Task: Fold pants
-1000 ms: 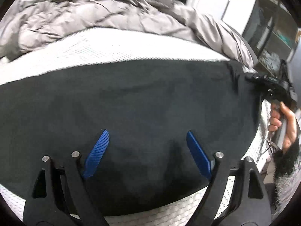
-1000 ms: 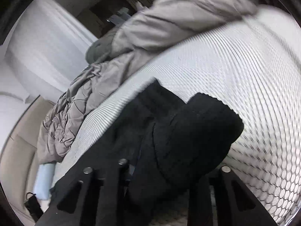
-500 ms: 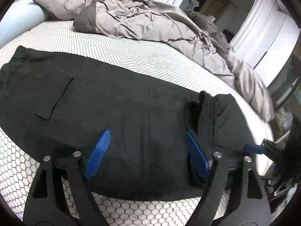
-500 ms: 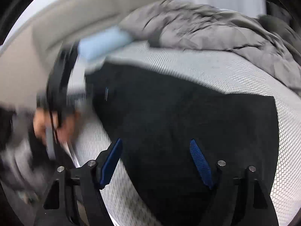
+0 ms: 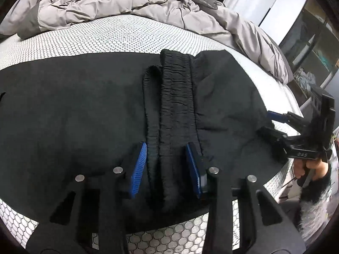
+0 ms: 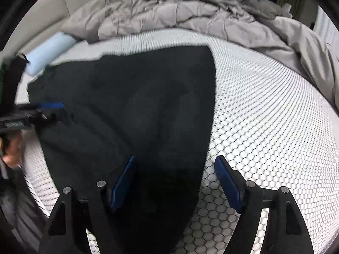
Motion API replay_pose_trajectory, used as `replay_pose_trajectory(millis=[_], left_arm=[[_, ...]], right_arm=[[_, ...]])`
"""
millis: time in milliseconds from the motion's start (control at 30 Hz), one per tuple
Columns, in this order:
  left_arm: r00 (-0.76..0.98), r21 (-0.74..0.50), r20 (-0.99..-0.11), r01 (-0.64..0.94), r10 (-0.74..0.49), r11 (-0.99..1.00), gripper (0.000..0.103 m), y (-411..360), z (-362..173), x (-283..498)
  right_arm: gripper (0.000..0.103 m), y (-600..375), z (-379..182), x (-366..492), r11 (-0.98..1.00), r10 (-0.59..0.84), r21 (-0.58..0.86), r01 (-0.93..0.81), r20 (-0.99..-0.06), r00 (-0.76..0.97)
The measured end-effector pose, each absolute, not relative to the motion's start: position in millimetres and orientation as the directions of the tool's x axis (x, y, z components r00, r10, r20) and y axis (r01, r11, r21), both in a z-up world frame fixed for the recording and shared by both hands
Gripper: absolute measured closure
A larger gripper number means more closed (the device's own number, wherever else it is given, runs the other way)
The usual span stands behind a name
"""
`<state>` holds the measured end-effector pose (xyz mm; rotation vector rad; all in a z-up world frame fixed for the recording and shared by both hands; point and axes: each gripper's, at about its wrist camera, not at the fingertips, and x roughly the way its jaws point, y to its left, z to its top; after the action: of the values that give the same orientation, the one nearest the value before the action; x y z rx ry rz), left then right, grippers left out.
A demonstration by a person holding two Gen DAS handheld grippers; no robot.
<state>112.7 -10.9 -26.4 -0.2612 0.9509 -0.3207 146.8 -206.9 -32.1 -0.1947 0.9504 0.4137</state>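
Observation:
Black pants (image 5: 74,110) lie folded flat on the bed, with the gathered elastic cuffs (image 5: 177,97) lying on top near the middle. My left gripper (image 5: 167,165) straddles the near end of the cuffs, its blue pads on either side with a gap, not clamped. My right gripper (image 6: 175,182) is open over the near right edge of the pants (image 6: 137,105). It also shows in the left wrist view (image 5: 273,124) at the pants' right end. The left gripper shows at the left of the right wrist view (image 6: 53,108).
The bed has a white honeycomb-patterned cover (image 5: 106,38) (image 6: 264,110). A rumpled grey duvet (image 5: 127,2) (image 6: 190,19) is piled along the far side. A light blue pillow (image 6: 50,50) lies at the far left. Shelves (image 5: 307,48) stand beyond the bed's right end.
The right gripper let go of the cuff end it carried, laid over the pants, and pulled back open. The left gripper moved right to the cuffs and narrowed around them.

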Motion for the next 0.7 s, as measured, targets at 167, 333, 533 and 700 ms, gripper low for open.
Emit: replay_pose_trajectory(millis=[167, 333, 533, 700], left_arm=[[0.536, -0.375, -0.753, 0.127, -0.381, 0.918, 0.068, -9, -28, 118], [0.537, -0.385, -0.752, 0.114, -0.383, 0.916, 0.068, -9, -24, 123], [0.539, -0.556, -0.665, 0.103, -0.516, 0.825, 0.053, 11, -21, 126], [0.474, -0.647, -0.647, 0.073, -0.597, 0.759, 0.047, 11, -39, 146]], right_arm=[[0.025, -221, -18, 148, 0.919, 0.275, 0.055, -0.39, -0.798, 0.536], [0.025, -237, -15, 125, 0.913, 0.274, 0.045, -0.405, -0.803, 0.529], [0.025, -239, -17, 120, 0.911, 0.276, 0.042, -0.41, -0.802, 0.53], [0.025, -239, -16, 121, 0.914, 0.277, 0.049, -0.402, -0.8, 0.532]])
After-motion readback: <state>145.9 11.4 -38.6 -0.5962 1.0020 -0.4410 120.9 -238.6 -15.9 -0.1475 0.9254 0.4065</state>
